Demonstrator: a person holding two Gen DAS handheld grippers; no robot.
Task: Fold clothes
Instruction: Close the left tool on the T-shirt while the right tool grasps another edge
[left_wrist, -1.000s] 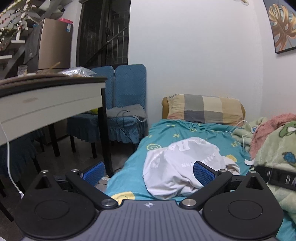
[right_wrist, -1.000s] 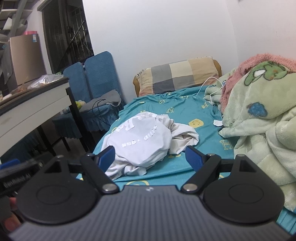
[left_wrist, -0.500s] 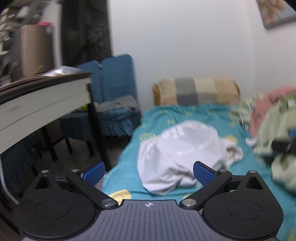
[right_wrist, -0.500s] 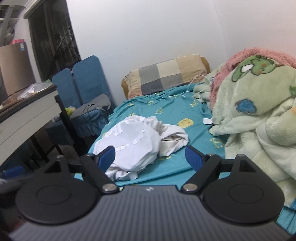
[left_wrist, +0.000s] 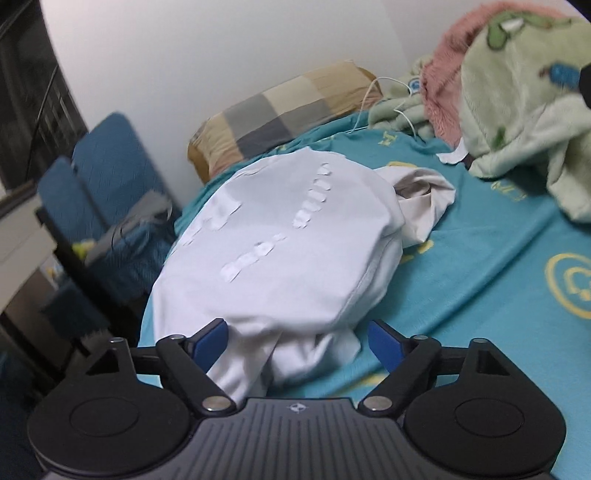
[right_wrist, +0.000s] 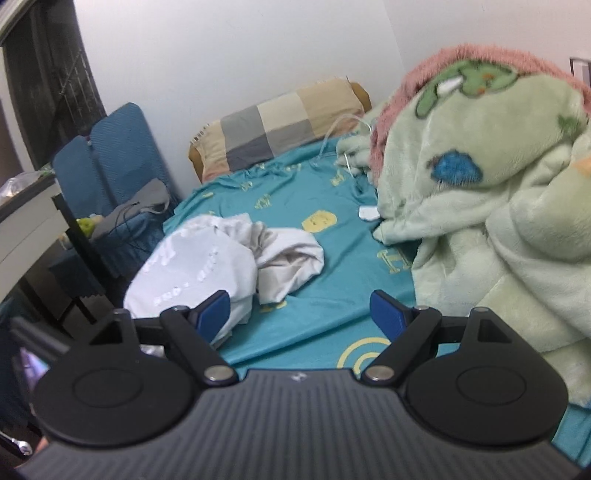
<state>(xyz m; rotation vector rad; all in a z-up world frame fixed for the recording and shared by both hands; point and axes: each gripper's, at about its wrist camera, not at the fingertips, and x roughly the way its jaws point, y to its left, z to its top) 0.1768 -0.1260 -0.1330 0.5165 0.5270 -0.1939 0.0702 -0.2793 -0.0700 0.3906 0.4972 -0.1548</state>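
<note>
A crumpled white T-shirt (left_wrist: 288, 251) with white lettering lies bunched on the teal bed sheet (left_wrist: 480, 266), near the bed's left edge. My left gripper (left_wrist: 297, 341) is open, its blue fingertips spread either side of the shirt's near hem, close above it. In the right wrist view the shirt (right_wrist: 207, 266) lies left of centre. My right gripper (right_wrist: 299, 314) is open and empty above the sheet (right_wrist: 332, 251), to the right of the shirt.
A green and pink fleece blanket (right_wrist: 498, 192) is heaped along the bed's right side. A checked pillow (right_wrist: 280, 129) and a white cable lie at the head. Blue chairs (right_wrist: 110, 166) and a desk (right_wrist: 26, 221) stand left of the bed.
Both grippers have moved forward and down toward the bed. The left one has closed in on the shirt's near hem, tilting right. Both stay open.
</note>
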